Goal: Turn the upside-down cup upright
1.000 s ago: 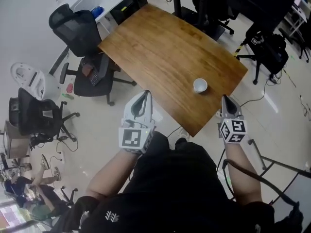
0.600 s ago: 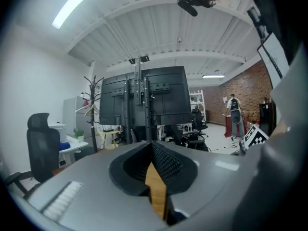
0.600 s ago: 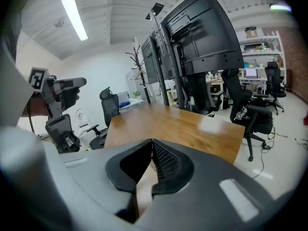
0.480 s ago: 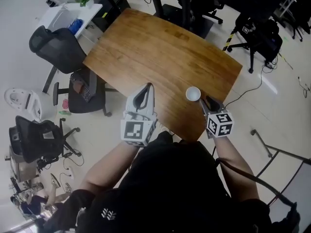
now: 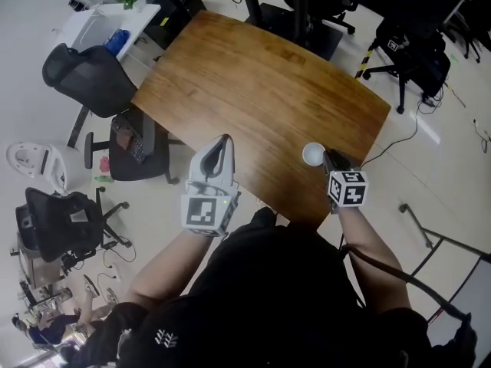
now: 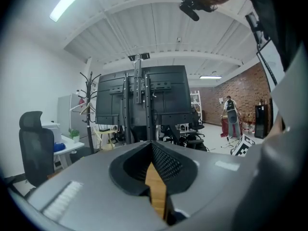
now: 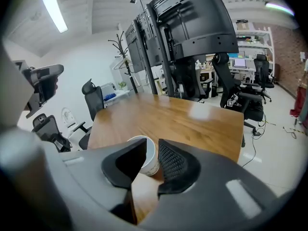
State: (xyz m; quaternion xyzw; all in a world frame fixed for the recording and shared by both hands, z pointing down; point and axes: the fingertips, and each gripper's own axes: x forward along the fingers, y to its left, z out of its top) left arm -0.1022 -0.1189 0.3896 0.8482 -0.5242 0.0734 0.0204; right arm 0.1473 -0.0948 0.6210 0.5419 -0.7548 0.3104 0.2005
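A: Lighting?
B: Bright and even. One ceiling strip light [image 6: 72,1] flares white high above the left claw [image 6: 151,150]; a second strip [image 7: 52,8] sits up and left of the right claw [image 7: 152,144].
A: Glare, shadows?
B: Pale sheen on the surface [image 7: 204,110] beyond the right claw; shadows faint.
A: Faults?
B: Both gripper views bow outward, corners black, claw bodies soft. Head view is sharp.
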